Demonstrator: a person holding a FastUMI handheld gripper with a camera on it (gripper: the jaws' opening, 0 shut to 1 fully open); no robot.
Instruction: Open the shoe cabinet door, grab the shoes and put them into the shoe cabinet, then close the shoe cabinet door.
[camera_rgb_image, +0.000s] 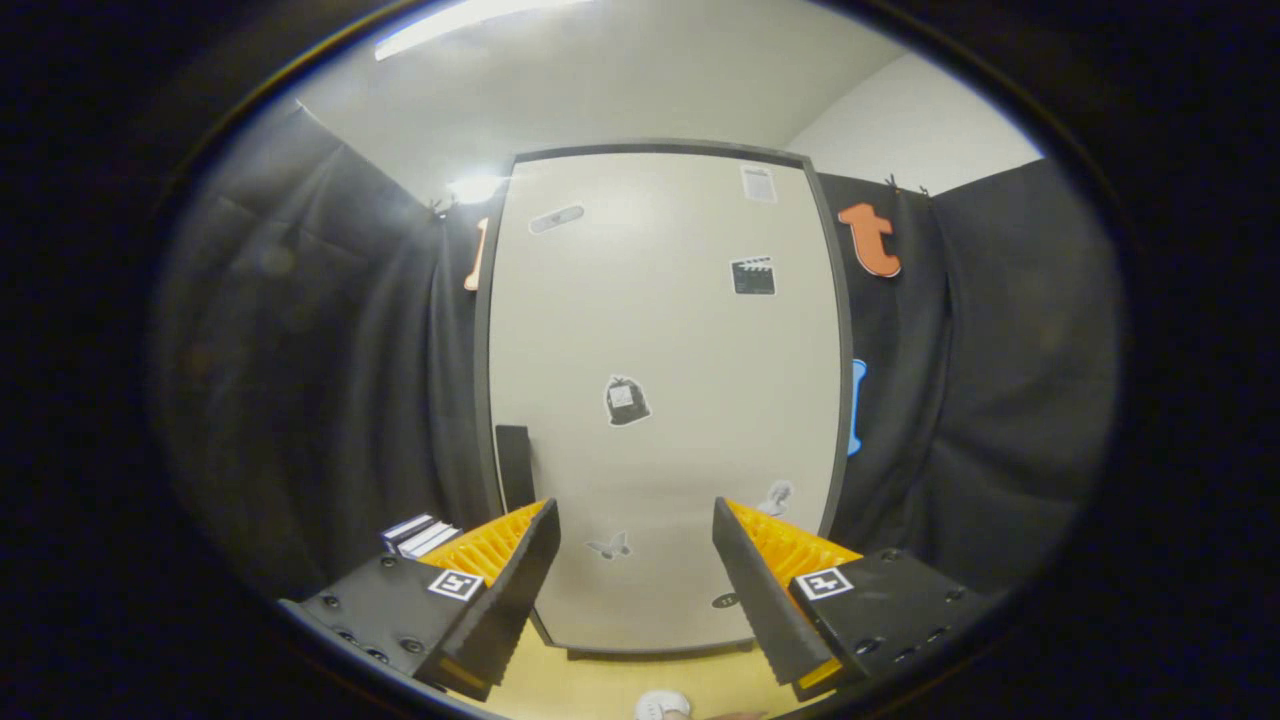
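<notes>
The gripper (635, 560) faced a tall pale shoe cabinet door (660, 400), which stood shut within a dark frame. The jaws were spread wide, with nothing between them; the lower part of the door showed through the gap. Neither finger touched the door, which stood ahead of them.

A dark upright handle (515, 467) sat on the door's left edge, just above and beyond the left finger. Several small stickers were scattered over the door: a dark bag-shaped sticker (626, 401) near the middle, a clapperboard sticker (753, 276) higher up toward the right, a paper-like sticker (758, 184) near the top right corner, a long pale sticker (556, 219) near the top left, a faint butterfly sticker (610, 546) low down between the fingers, and another faint figure sticker (776, 497) just above the right finger.

The cabinet rested on a light wooden floor (590, 680), which showed below the door's bottom edge, between the fingers. A small white round object (661, 706) lay on that wood close to the gripper; what it was could not be told. To the left of the left finger, a small stack of boxes (418, 535) with dark and white sides sat beside the cabinet. Black cloth (330, 380) hung on both sides of the cabinet, and a bright lamp (475, 187) glared near the door's top left corner.
</notes>
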